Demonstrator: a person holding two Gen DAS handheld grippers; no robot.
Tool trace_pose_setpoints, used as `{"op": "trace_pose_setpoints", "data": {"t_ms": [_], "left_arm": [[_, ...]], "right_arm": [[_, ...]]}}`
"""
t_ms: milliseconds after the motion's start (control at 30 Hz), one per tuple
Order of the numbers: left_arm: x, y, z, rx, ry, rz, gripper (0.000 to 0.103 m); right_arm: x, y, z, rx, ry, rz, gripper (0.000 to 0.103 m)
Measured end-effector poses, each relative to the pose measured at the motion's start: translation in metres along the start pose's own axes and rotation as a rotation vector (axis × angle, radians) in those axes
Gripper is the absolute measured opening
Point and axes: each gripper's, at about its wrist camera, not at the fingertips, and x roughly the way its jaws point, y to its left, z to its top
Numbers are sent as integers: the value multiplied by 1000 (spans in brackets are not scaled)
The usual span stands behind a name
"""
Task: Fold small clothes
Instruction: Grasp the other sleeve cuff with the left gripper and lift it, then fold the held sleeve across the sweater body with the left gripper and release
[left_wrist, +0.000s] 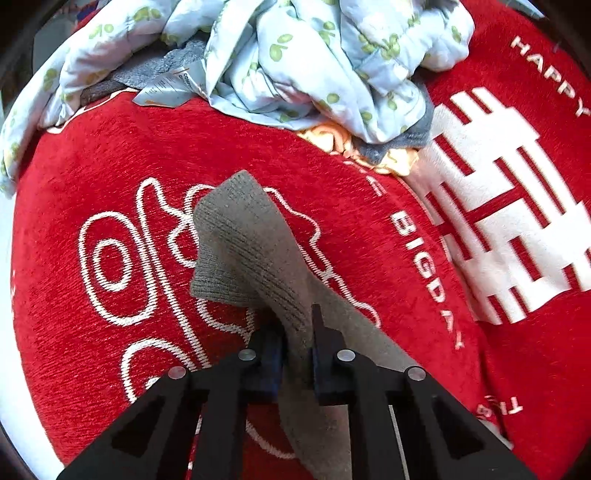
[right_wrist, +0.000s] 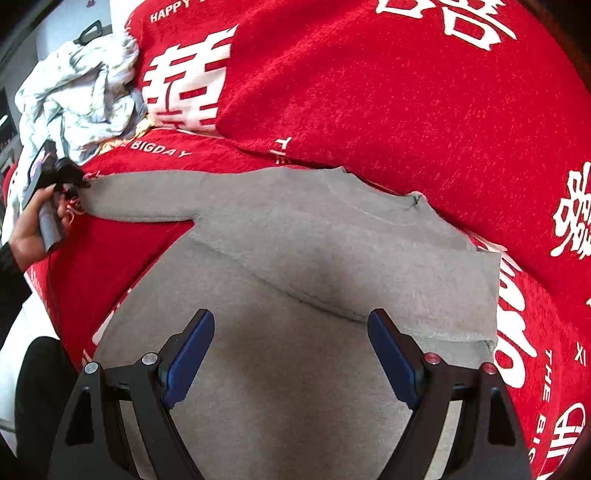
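Observation:
A small grey knit sweater (right_wrist: 295, 266) lies flat on a red blanket (right_wrist: 406, 110), neck toward the far side. Its left sleeve (right_wrist: 144, 199) stretches out to the left. My left gripper (left_wrist: 298, 332) is shut on that sleeve's cuff (left_wrist: 240, 251), which flops forward above the blanket; this gripper also shows at the sleeve's end in the right wrist view (right_wrist: 68, 181). My right gripper (right_wrist: 291, 350) is open and empty, hovering over the sweater's body. The sweater's right sleeve appears folded in over the body.
A heap of light blue clothes with green print (left_wrist: 295, 62) lies on the far part of the red blanket (left_wrist: 92, 166), with grey and orange items under it. The heap also shows at the far left in the right wrist view (right_wrist: 77, 96).

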Motion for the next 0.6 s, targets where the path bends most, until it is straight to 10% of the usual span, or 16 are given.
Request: {"op": "trace_pose_setpoints", "data": {"t_ms": [267,433,600], "left_arm": [[-64,-70,-32,263,-118,-112,12],[-100,-133,-68,441,-126,-226,12],[-122,-184,-108,559,-79,-309,12]], "right_arm": [[56,-9,35,3,21,-38,88],[126,-23,42,48,175,-98,88],[117,-44,38,146,127,-37,88]]}}
